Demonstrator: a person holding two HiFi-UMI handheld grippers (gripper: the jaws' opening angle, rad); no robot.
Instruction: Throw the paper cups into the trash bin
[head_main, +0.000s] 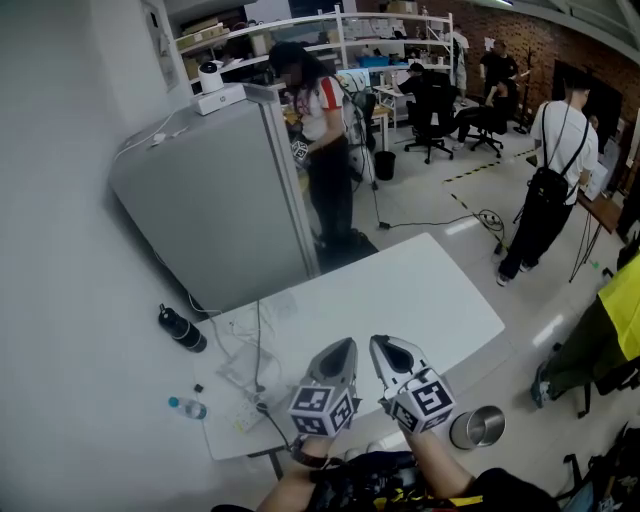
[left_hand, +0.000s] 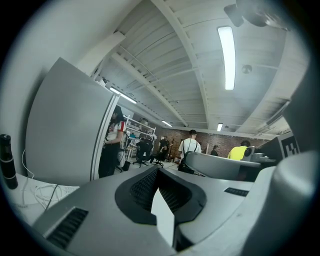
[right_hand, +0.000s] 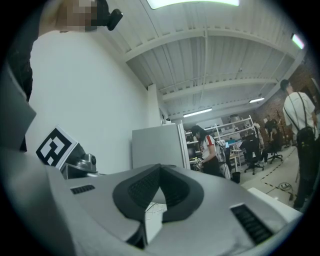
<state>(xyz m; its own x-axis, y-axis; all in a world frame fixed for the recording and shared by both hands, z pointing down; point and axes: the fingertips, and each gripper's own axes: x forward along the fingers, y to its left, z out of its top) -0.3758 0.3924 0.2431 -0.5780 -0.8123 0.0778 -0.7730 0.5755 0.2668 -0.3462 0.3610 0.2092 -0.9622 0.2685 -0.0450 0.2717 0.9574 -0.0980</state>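
No paper cup shows in any view. A shiny metal trash bin stands on the floor by the near right corner of the white table. I hold both grippers side by side over the table's near edge, tips pointing away from me. My left gripper is shut with nothing between its jaws; in the left gripper view its black pads meet. My right gripper is shut and empty as well, and the right gripper view shows its pads closed together.
White cables lie on the table's left end. A black bottle and a small water bottle lie on the floor at the left. A grey partition stands behind the table. People stand and sit further back.
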